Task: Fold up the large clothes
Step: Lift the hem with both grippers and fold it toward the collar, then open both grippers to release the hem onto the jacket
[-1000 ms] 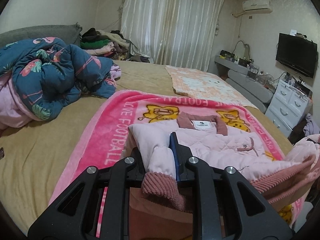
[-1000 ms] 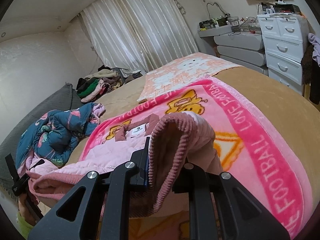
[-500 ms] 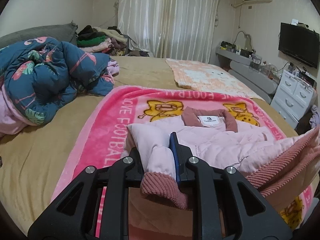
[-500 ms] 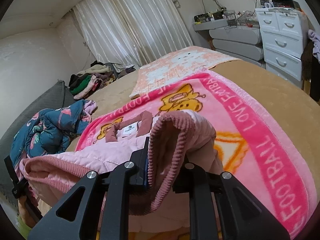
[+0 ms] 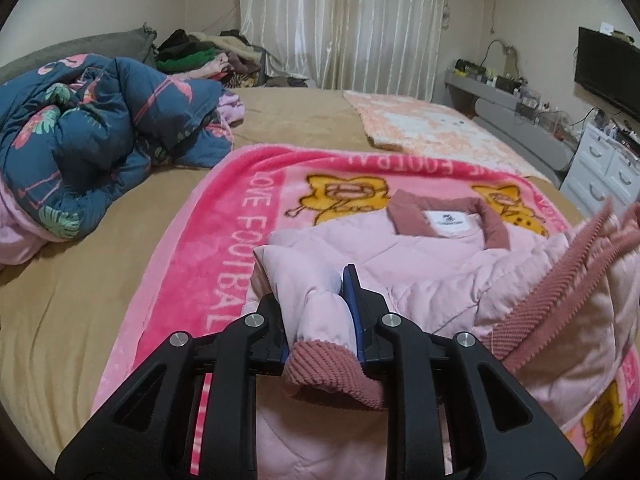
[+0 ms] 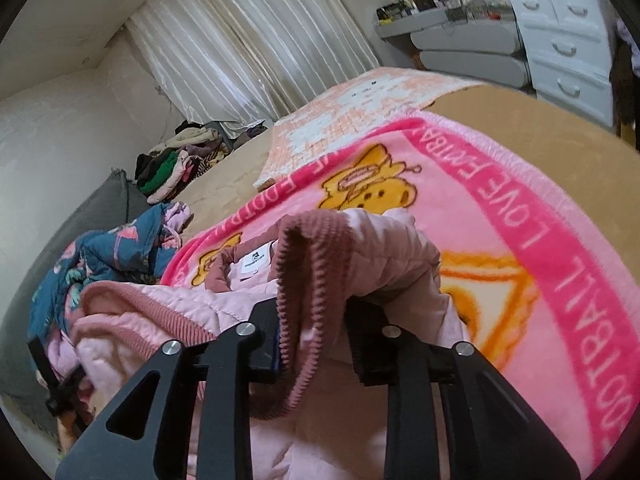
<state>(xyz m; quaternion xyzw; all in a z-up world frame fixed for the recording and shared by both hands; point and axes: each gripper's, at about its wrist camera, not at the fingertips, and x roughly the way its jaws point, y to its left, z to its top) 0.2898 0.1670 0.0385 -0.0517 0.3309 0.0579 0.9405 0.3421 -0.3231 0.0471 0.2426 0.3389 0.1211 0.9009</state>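
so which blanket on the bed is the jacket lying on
The bright pink LOVE FOOTBALL blanket with yellow cartoon figures, under the pink jacket. The peach and white blanket lies farther back, bare.

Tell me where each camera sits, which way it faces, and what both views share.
Left wrist: on the left gripper, facing up the bed toward the curtains; its fingers clamp the jacket hem.
Right wrist: on the right gripper, tilted, facing the same way; its fingers clamp the hem too.
Shared: jacket, pink blanket, blue duvet, curtains.
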